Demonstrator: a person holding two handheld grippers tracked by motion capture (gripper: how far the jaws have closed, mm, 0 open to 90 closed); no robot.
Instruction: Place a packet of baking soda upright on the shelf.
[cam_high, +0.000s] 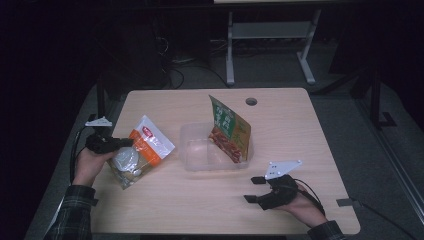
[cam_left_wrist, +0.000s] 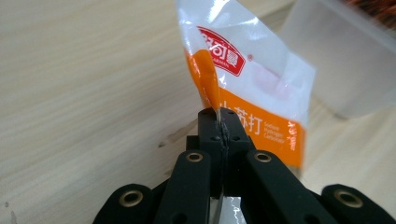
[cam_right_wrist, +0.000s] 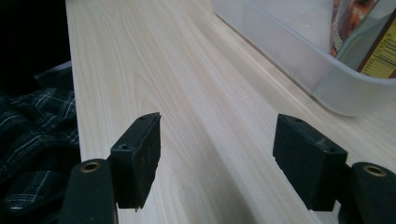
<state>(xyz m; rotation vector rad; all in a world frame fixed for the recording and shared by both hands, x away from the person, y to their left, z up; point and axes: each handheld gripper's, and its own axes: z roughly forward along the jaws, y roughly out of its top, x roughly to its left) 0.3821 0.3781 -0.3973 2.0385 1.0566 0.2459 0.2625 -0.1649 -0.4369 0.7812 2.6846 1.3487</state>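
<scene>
The left gripper (cam_left_wrist: 222, 122) was clamped on the edge of an orange-and-white snack packet (cam_left_wrist: 254, 86), its jaws pressed together with only the thin film between them. In the high view the packet (cam_high: 141, 156) hung tilted at the table's (cam_high: 165, 205) left side, just beside a clear plastic tub (cam_high: 200, 155). A green-and-red pouch (cam_high: 229, 129) stood leaning inside that tub. The right gripper (cam_high: 253, 189) rested near the table's front edge, jaws apart and holding nothing.
</scene>
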